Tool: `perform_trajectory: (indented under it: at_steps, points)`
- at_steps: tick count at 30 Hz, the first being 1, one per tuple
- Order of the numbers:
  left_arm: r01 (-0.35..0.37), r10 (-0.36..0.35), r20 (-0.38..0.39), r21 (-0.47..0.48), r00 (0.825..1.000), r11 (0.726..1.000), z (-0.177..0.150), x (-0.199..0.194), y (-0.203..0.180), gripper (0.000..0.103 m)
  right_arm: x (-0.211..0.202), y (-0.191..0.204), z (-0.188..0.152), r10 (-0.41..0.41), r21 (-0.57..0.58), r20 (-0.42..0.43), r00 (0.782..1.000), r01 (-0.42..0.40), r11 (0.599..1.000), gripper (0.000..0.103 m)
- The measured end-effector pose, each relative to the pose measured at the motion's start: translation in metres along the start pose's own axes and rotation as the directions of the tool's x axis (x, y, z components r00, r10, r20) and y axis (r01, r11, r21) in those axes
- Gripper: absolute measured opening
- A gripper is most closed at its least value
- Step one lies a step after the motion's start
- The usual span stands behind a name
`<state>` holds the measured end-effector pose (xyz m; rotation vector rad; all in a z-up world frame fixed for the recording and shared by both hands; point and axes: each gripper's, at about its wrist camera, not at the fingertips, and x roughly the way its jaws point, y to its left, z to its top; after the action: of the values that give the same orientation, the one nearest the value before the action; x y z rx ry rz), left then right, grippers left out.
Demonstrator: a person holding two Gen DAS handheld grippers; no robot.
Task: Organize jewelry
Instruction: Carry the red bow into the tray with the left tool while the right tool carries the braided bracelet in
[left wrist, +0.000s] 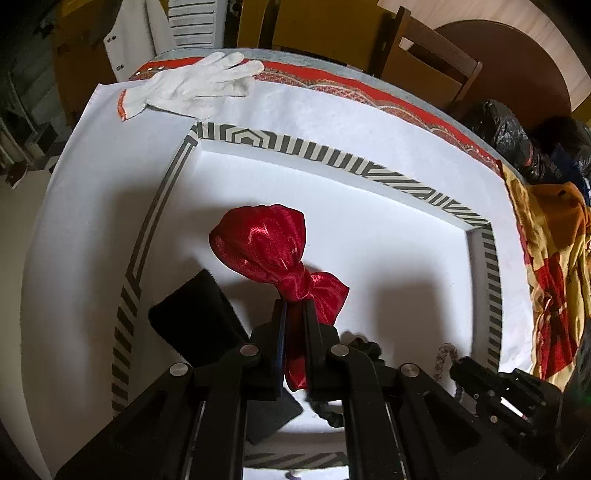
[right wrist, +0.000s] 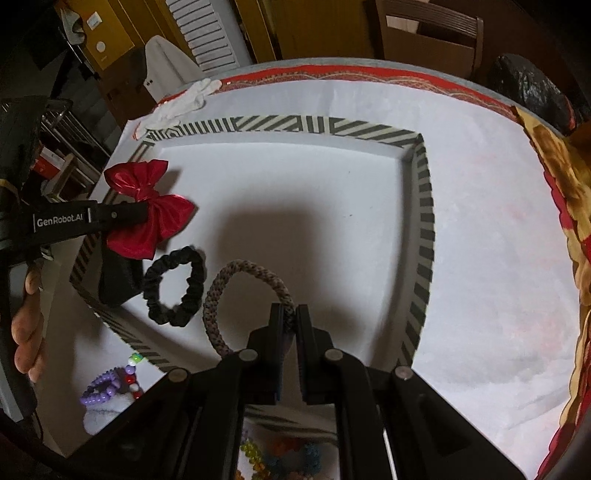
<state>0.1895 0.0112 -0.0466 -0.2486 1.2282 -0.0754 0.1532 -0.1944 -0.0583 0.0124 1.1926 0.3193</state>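
Over the striped-rimmed white tray, my left tongs clench the red satin bow; right tongs clench the speckled braided loop. Either could snag on release.

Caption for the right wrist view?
Right gripper pinches a braided hair tie over the striped tray, beside a black scrunchie.

Room, domestic interior, dim at the edges. Walls and doors: mustard-yellow panels, with a white louvred shutter between them. Furniture: dark wooden chair behind the table; round brown tabletop beyond it on pale wood flooring. White garment hanging near the shutter (buttons visible). Wall switch plate. Wire rack at the left, contents unclear. Light falls from above, casting hard shadows.
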Motion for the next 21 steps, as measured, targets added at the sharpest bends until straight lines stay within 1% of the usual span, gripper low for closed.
perform_trajectory:
  at_steps: [8, 13, 17, 18, 19, 20, 21]
  points:
    - [-0.025, 0.025, -0.002, 0.004, 1.000, 1.000, 0.001, 0.009, 0.004, 0.000, 0.011, -0.001, 0.000, -0.054, -0.005, -0.020, 0.998, 0.054, 0.999, 0.006]
    - [-0.032, 0.032, 0.008, -0.004, 0.999, 0.999, 0.001, 0.010, 0.004, 0.000, 0.019, 0.002, 0.000, -0.062, -0.017, -0.038, 0.997, 0.061, 0.998, 0.006]
    - [-0.048, 0.048, 0.022, 0.023, 0.999, 0.999, -0.001, 0.010, 0.003, 0.000, 0.018, 0.001, -0.002, -0.066, -0.016, -0.034, 0.997, 0.065, 0.998, 0.007]
    - [-0.043, 0.043, 0.022, 0.029, 0.999, 0.999, -0.001, 0.009, 0.003, 0.001, 0.018, 0.001, -0.002, -0.063, -0.008, -0.034, 0.997, 0.063, 0.998, 0.008]
    - [-0.039, 0.039, 0.020, 0.029, 0.999, 0.999, -0.002, 0.009, 0.002, 0.004, 0.018, 0.000, -0.003, -0.056, -0.001, -0.034, 0.998, 0.056, 0.998, 0.013]
    - [-0.035, 0.034, 0.017, 0.026, 0.999, 0.999, -0.003, 0.008, 0.003, 0.006, 0.017, -0.002, -0.003, -0.048, 0.009, -0.032, 0.998, 0.049, 0.999, 0.022]
    - [-0.034, 0.033, 0.019, 0.023, 0.999, 0.999, -0.004, 0.006, 0.003, 0.008, 0.016, -0.003, -0.003, -0.047, 0.019, -0.031, 0.998, 0.047, 0.999, 0.027]
